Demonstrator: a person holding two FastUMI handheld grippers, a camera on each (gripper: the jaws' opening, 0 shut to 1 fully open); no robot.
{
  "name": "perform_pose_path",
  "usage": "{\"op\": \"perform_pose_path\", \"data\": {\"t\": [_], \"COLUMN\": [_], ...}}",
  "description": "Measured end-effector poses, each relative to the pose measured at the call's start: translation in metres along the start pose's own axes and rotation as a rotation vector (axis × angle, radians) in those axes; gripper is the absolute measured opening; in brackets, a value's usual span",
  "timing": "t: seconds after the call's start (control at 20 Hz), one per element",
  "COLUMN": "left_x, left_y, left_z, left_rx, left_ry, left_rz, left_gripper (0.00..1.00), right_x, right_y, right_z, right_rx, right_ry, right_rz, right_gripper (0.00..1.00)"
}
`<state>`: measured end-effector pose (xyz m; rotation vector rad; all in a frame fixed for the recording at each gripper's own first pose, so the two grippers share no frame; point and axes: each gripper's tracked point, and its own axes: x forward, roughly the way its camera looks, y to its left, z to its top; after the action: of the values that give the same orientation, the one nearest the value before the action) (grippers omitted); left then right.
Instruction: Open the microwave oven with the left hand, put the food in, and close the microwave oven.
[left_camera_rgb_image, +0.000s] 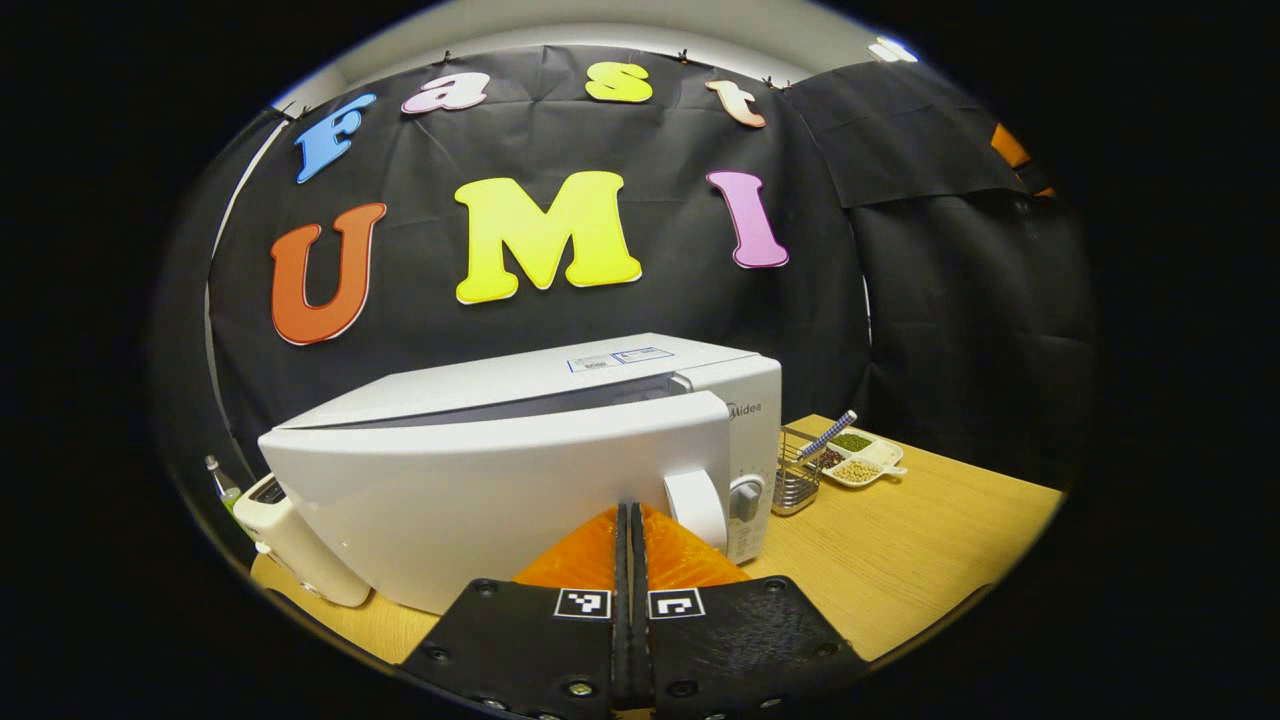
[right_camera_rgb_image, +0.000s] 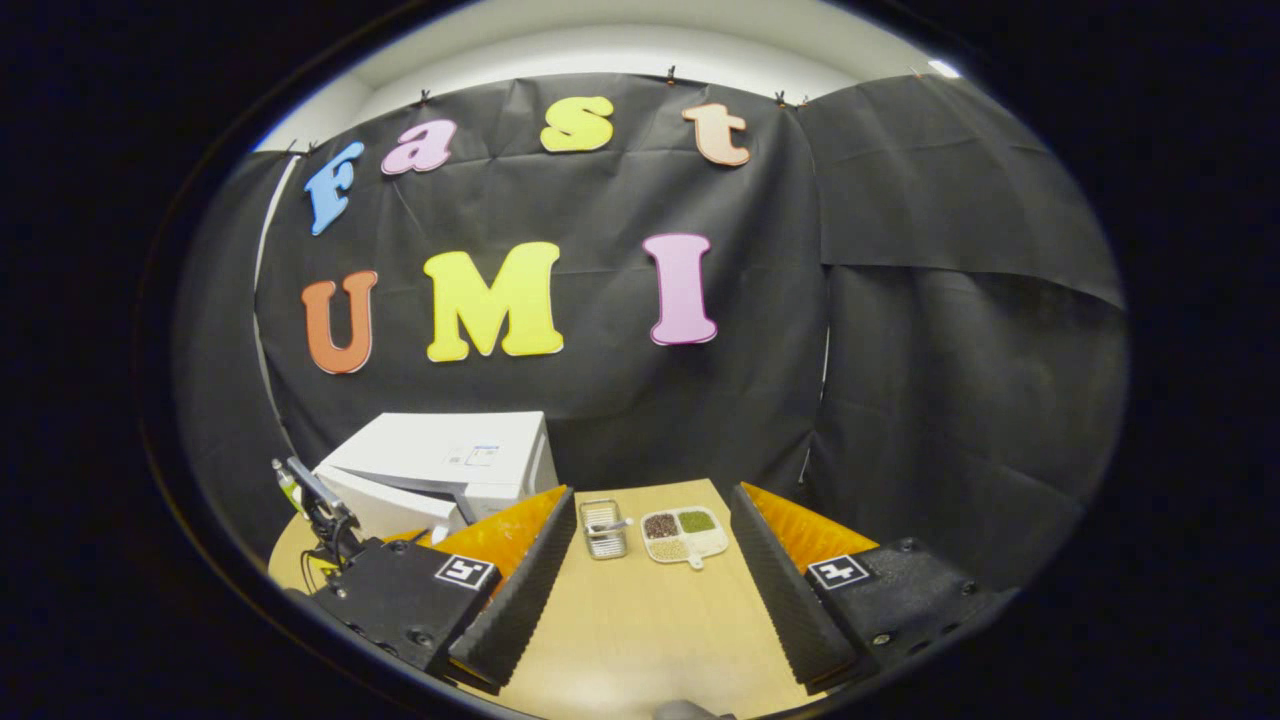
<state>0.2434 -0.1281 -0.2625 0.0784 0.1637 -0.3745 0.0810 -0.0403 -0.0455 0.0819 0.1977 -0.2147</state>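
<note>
Two grippers are seen: the left gripper (left_camera_rgb_image: 632, 520) pressed closed before the ajar microwave door (left_camera_rgb_image: 480, 490), the right gripper (right_camera_rgb_image: 650, 580) spread wide; the oven's interior is hidden.

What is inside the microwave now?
The microwave door is only slightly ajar, showing a dark narrow gap along its top. The door covers the inside, so its contents cannot be seen.
</note>
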Motion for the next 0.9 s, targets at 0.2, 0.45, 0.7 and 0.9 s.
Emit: {"op": "perform_pose_path", "data": {"t": [0.2, 0.45, 0.7, 0.9], "left_x": [0.022, 0.028, 0.029, 0.038], "left_y": [0.000, 0.002, 0.003, 0.005], "left_z": [0.001, 0.000, 0.001, -0.001], "left_rx": [-0.014, -0.022, -0.049, -0.064], "left_ry": [0.006, 0.002, 0.002, 0.035], "left_rz": [0.008, 0.011, 0.026, 0.054], "left_gripper": [0.00, 0.00, 0.00, 0.00], "right_x": [0.004, 0.007, 0.010, 0.008], "right_y": [-0.010, -0.021, -0.017, -0.012], "right_z": [0.001, -0.006, -0.013, -0.011], "right_rx": [0.003, 0.022, 0.042, 0.034], "right_ry": [0.001, 0.022, 0.038, 0.034], "right_rz": [-0.022, -0.046, -0.036, -0.026], "right_gripper": [0.99, 0.99, 0.99, 0.99]}}
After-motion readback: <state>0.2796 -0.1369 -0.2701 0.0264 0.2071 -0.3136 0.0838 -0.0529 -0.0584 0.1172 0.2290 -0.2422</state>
